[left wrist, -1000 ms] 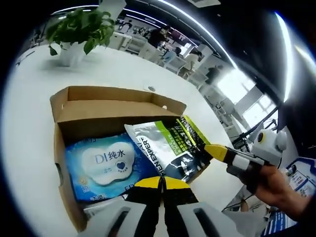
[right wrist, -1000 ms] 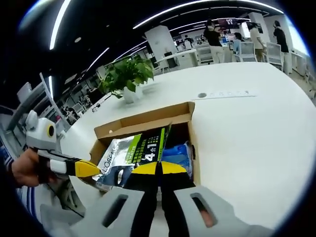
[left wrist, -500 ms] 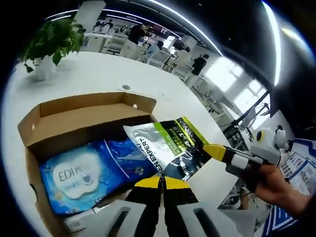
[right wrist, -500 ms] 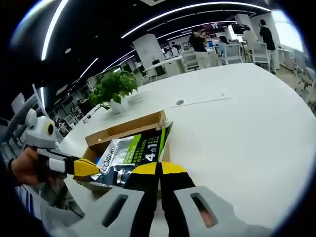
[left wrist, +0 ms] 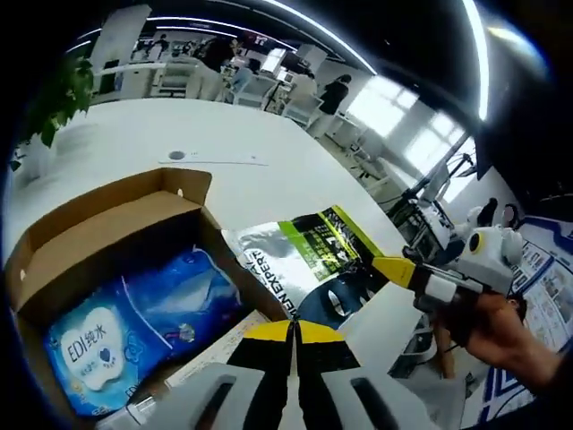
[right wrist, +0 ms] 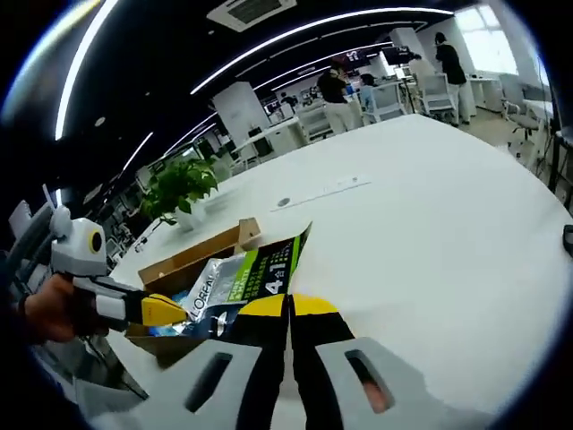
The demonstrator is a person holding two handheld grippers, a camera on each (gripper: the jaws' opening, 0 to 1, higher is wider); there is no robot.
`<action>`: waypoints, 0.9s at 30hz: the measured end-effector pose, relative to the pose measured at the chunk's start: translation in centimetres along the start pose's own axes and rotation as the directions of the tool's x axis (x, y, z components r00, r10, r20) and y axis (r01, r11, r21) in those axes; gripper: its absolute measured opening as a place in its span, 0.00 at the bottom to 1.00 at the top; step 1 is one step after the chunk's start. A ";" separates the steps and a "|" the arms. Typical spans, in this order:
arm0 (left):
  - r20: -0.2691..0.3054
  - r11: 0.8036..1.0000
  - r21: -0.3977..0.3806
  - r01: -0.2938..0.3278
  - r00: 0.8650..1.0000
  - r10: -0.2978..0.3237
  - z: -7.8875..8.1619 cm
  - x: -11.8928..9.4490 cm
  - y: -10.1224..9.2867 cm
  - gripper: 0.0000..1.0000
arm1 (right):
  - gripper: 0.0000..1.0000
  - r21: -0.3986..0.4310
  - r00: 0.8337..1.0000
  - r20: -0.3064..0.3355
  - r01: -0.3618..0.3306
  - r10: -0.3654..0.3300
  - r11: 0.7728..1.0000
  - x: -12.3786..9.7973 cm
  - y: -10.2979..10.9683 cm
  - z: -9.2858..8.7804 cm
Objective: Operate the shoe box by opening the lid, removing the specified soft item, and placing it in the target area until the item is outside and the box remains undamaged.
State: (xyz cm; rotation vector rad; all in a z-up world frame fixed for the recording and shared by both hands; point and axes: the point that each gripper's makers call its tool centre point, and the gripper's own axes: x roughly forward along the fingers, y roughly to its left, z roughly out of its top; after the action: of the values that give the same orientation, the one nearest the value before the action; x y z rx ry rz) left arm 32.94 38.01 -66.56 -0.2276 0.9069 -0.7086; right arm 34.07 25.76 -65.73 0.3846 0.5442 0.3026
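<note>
The left gripper (left wrist: 293, 328) has its two yellow-tipped jaws pressed together on the lower edge of the silver and green pouch (left wrist: 309, 269), so the pouch is clamped between them. The right gripper (right wrist: 288, 307) is closed in the same way on the opposite edge of this pouch (right wrist: 240, 280), with no gap to see between its jaws. In the left gripper view the right gripper (left wrist: 405, 271) comes in from the right side, held by a person's hand (left wrist: 497, 333), and its yellow tip meets the corner of the pouch. In the right gripper view the left gripper (right wrist: 170, 309) comes in from the left and touches the pouch at its lower left part. The pouch hangs stretched between the two grippers, above the white table (left wrist: 134, 134), just beside the open end of the cardboard shoe box (left wrist: 85, 210) and mostly outside it. Inside the box lies a blue pack of wet wipes (left wrist: 125, 327), flat on the bottom. The box flap stands open. A green potted plant (right wrist: 179, 190) stands on the table behind the box, well apart from the pouch.
</note>
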 end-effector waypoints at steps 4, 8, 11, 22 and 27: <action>-0.016 1.000 0.019 0.008 1.000 -0.008 -0.2 0.9 -1.1 0.00 | 0.00 0.021 1.000 0.008 0.014 -0.014 1.000 -0.7 -1.2 -0.2; -0.029 0.999 0.026 0.018 0.999 -0.018 -0.3 2.0 -2.0 0.00 | 0.00 0.045 1.000 0.015 0.026 -0.027 0.999 -1.4 -2.4 -0.2; -0.038 0.999 0.034 0.019 0.999 -0.018 -0.3 2.5 -2.5 0.00 | 0.00 0.059 0.999 0.023 0.035 -0.036 0.998 -2.0 -3.2 -0.3; -0.071 0.998 0.061 0.022 0.997 -0.017 -0.6 4.4 -4.0 0.00 | 0.00 0.091 0.999 0.022 0.046 -0.048 0.995 -2.6 -5.3 -0.5; -0.074 0.998 0.063 0.021 0.997 -0.016 -0.2 5.1 -4.2 0.00 | 0.00 0.094 0.999 0.020 0.044 -0.047 0.995 -2.3 -6.3 -0.1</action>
State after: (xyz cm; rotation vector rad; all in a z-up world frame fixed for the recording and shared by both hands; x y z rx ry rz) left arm 32.91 31.51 -68.02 -0.1544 0.9520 -0.7663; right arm 33.28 19.31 -67.53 0.4653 0.5459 0.2291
